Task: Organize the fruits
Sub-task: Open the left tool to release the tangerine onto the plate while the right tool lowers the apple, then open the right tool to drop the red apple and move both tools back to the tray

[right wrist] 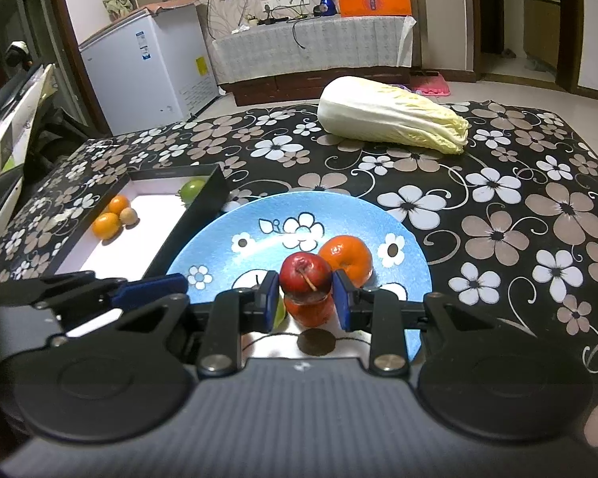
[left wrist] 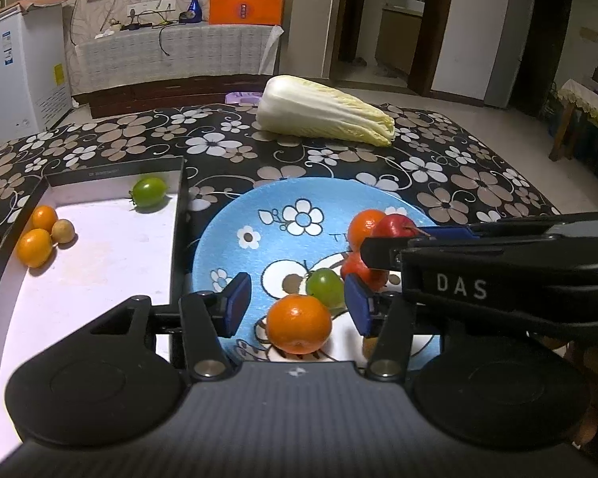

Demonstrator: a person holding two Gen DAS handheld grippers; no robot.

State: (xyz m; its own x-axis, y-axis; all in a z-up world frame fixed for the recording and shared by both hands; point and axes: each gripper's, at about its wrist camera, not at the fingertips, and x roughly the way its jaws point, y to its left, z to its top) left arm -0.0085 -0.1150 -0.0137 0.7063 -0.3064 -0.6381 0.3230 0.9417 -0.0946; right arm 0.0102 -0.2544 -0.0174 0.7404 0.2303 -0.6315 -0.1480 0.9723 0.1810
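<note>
The right gripper (right wrist: 305, 298) is closed on a small red apple (right wrist: 305, 275), its blue pads pressing the fruit's two sides just above the blue plate (right wrist: 398, 219). The apple's stem points toward the camera. Beneath it sits a red-orange fruit (right wrist: 311, 310), and an orange (right wrist: 347, 257) rests just behind and to the right. The left gripper (left wrist: 299, 304) is open over the near part of the plate. A mandarin (left wrist: 299, 322) lies between its pads, which stand clear of the fruit on both sides. A green tomato (left wrist: 325, 286) sits just beyond. To the left of the plate, touching its rim, lies a black-walled box (left wrist: 179, 219) with a white floor, holding two small oranges (left wrist: 36, 247), a tan fruit (left wrist: 63, 231) and another green tomato (left wrist: 149, 191). The box lies to the left of both grippers, and the left gripper is nearer to it. A cabbage (left wrist: 323, 111) lies well beyond on the flowered table (left wrist: 458, 167).
</note>
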